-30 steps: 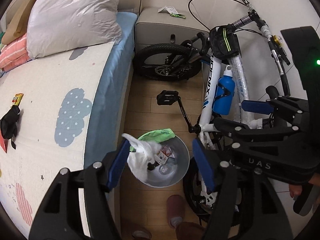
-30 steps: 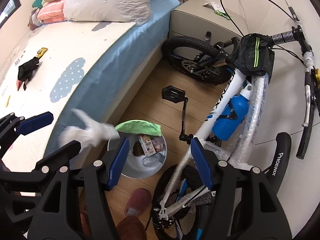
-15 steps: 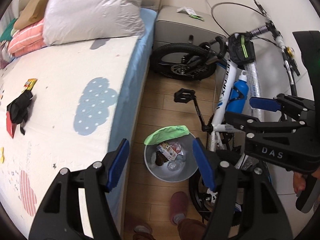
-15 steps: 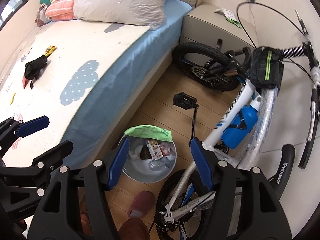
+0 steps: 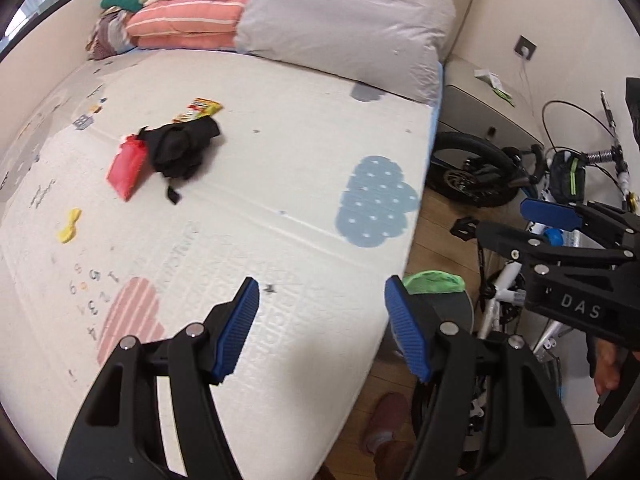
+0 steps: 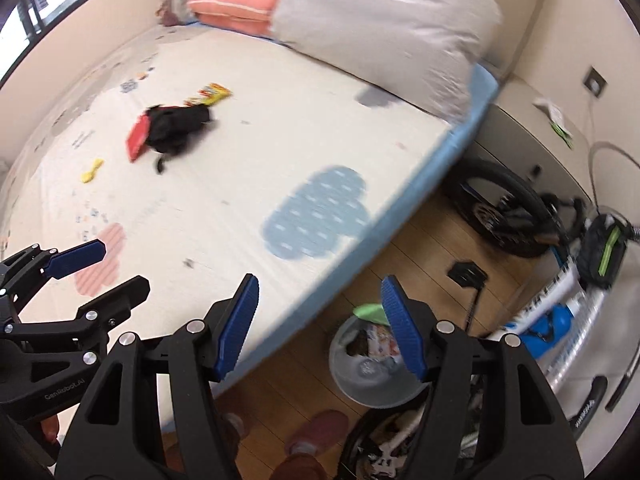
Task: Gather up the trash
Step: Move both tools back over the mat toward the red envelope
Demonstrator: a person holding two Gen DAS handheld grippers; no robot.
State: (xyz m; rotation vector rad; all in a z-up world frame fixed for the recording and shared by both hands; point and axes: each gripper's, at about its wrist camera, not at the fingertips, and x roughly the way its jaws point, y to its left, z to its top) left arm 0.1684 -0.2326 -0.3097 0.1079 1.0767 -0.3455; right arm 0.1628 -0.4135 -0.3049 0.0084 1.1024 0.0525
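Both grippers are hanging released and empty over the near edge of the bed, jaws spread wide. The left gripper is sitting at the bottom centre of its own view, with the mattress surface showing between its blue pads; the right gripper is straddling the bed's edge in its view, with the bin showing low and right of centre behind its right finger.

The remaining trash is lying in the upper left of both frames, well apart from either gripper: a red packet partly tucked under a black crumpled item, a yellow-orange snack wrapper just beyond that, and a small yellow scrap nearer the left margin. Whether the black item counts as trash is not clear.

The relation that matters: the cluster is lying ahead and to the left of both grippers, on the far side from the bin. In the right wrist view the left gripper is showing at the lower left, on the cluster's side, so it looks the nearer one for the next reach. The red packet's long axis is running diagonally, from upper right down to lower left, so the jaws would likely need to close across its shorter width.
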